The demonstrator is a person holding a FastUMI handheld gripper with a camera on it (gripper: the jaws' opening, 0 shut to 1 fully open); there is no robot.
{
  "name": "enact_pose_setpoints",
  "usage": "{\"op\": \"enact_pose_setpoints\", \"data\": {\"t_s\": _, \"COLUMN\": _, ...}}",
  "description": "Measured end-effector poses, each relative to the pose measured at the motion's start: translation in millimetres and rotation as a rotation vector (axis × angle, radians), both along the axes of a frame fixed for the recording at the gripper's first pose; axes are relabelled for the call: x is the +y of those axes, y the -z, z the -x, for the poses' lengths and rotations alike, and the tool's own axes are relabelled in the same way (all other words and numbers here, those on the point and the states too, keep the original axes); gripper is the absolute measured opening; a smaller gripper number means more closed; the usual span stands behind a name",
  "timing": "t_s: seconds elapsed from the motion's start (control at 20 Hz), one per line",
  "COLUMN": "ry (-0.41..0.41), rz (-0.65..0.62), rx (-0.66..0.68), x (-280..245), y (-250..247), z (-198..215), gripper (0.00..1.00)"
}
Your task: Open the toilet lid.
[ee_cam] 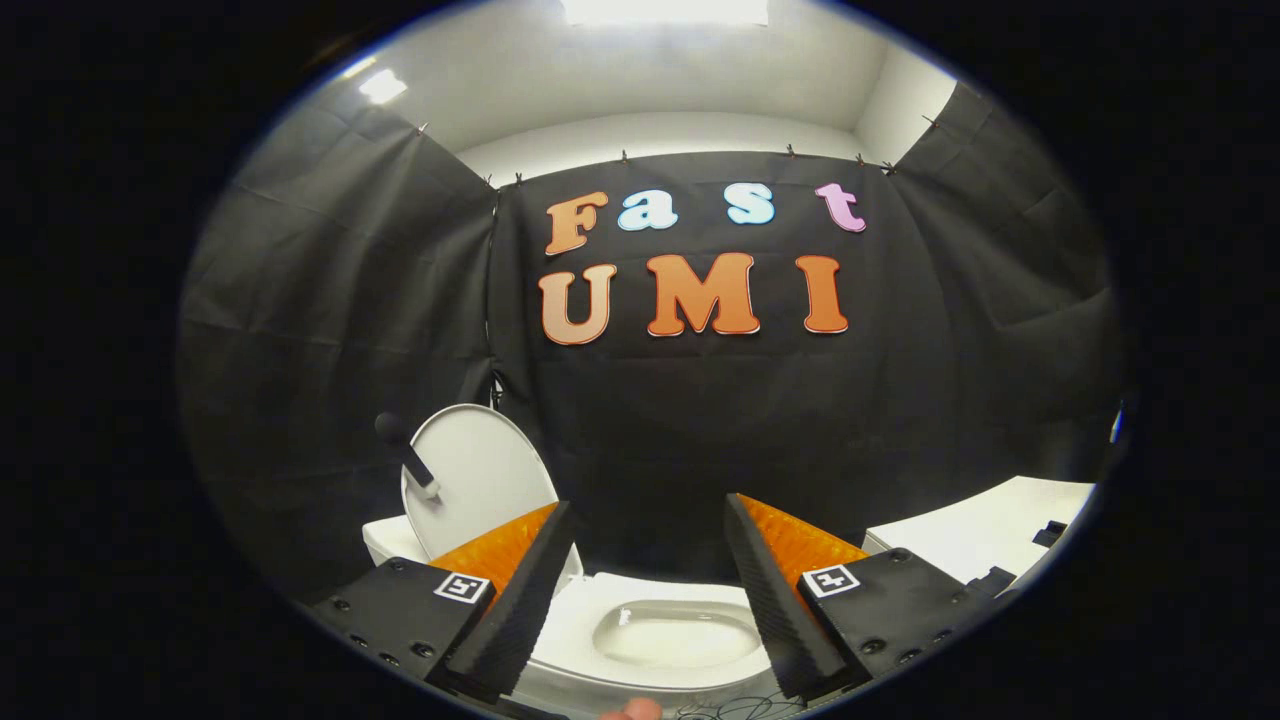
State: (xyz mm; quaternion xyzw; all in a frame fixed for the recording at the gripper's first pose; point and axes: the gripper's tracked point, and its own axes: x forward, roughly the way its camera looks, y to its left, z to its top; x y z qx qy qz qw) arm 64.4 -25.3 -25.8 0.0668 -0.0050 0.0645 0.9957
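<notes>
With the toilet lid [478, 470] already standing upright at far left behind the bowl [675, 635], the tool [645, 585], spread wide and empty, is hovering above and should be drawing clear without nudging it.

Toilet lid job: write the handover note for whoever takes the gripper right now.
Gripper: fingers spread wide, open, holding nothing, above the toilet.
Toilet lid: already up, standing roughly upright behind the left finger, with a dark handle sticking out of its face.
Toilet bowl: uncovered, visible between and below the fingers; seat rim is down.
White surface sits beyond the right finger.
Done: the lid looks open.
Left: probably nothing but checking that the lid stands by itself, then pulling the gripper away.
</notes>
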Motion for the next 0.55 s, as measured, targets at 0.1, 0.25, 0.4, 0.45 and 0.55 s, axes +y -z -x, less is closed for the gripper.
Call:
{"op": "enact_pose_setpoints", "data": {"t_s": 0.1, "ry": 0.002, "rz": 0.002, "rx": 0.001, "x": 1.0, "y": -1.3, "z": -1.2, "gripper": 0.98}}
{"op": "enact_pose_setpoints", "data": {"t_s": 0.25, "ry": -0.006, "rz": 0.004, "rx": 0.008, "x": 5.3, "y": 1.8, "z": -1.5, "gripper": 0.97}}
{"op": "enact_pose_setpoints", "data": {"t_s": 0.4, "ry": -0.011, "rz": 0.005, "rx": 0.009, "x": 7.1, "y": -0.3, "z": -2.3, "gripper": 0.98}}
{"op": "enact_pose_setpoints", "data": {"t_s": 0.45, "ry": -0.01, "rz": 0.005, "rx": 0.007, "x": 7.0, "y": -0.6, "z": -1.0, "gripper": 0.98}}
{"op": "enact_pose_setpoints", "data": {"t_s": 0.55, "ry": -0.009, "rz": 0.007, "rx": 0.006, "x": 7.2, "y": -0.8, "z": -1.7, "gripper": 0.98}}
